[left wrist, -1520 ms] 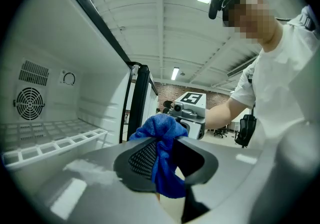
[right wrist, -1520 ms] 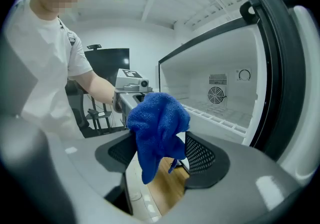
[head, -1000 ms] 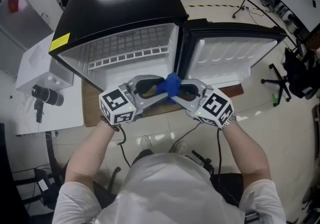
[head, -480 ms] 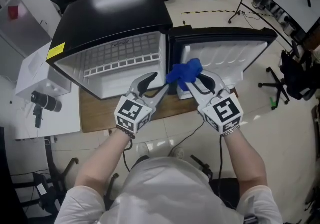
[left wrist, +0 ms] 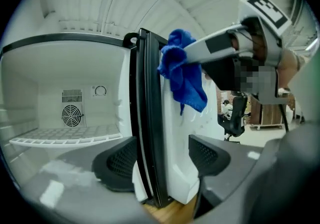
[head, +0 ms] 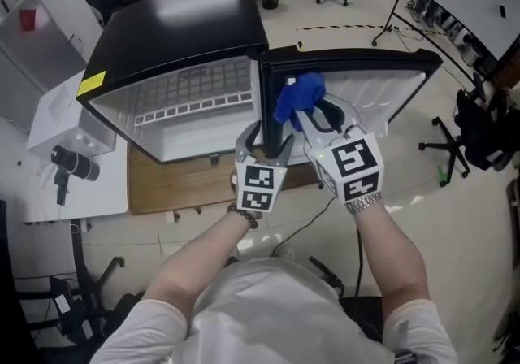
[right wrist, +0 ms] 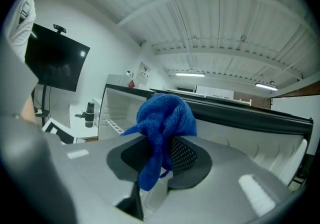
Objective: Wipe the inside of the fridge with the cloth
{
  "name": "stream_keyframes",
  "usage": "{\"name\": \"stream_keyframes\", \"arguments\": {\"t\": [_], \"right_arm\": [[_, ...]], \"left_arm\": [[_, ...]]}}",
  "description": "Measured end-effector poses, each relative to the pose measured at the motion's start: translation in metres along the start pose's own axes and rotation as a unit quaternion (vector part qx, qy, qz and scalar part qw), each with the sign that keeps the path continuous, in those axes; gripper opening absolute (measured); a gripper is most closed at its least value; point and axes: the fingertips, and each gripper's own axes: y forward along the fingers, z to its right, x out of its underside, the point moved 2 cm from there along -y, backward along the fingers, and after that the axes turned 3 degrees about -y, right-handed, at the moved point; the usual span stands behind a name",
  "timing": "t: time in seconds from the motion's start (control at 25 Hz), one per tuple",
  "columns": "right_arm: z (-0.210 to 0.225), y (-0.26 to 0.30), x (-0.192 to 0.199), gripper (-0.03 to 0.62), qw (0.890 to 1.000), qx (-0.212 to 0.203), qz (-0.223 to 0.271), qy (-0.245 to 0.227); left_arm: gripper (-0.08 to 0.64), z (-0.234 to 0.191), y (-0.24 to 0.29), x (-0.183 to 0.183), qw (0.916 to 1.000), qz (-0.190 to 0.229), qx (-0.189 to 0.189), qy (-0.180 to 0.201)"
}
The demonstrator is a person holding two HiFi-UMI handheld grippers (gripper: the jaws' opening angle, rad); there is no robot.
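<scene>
My right gripper (head: 312,114) pinches the blue cloth (head: 298,97) between its fingers, holding it up in front of the mini fridge's (head: 175,25) open door (head: 370,82), near the hinge side. My left gripper (head: 265,136) has just been opening. Its fingers (left wrist: 117,163) stand wide, with the door's hinged edge between them, ungripped.
</scene>
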Motion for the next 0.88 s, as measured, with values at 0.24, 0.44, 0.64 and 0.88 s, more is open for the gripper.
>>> {"name": "stream_keyframes", "arguments": {"t": [0.24, 0.44, 0.64, 0.88], "right_arm": [[0.003, 0.001, -0.003, 0.095, 1.0, 0.007, -0.006, -0.003], [0.009, 0.0, -0.006, 0.095, 1.0, 0.0, -0.007, -0.005], [0.008, 0.001, -0.007, 0.095, 1.0, -0.002, -0.013, -0.009], [0.026, -0.001, -0.003, 0.095, 0.999, 0.025, -0.024, -0.005]], "left_arm": [[0.319, 0.002, 0.02, 0.009, 0.999, -0.009, -0.043, -0.01], [0.301, -0.002, 0.027, 0.017, 0.9971, -0.019, -0.069, -0.024], [0.267, -0.007, 0.031, 0.022, 0.9955, -0.026, -0.085, -0.032], [0.276, -0.011, 0.03, 0.022, 0.9956, -0.025, -0.082, -0.038]]}}
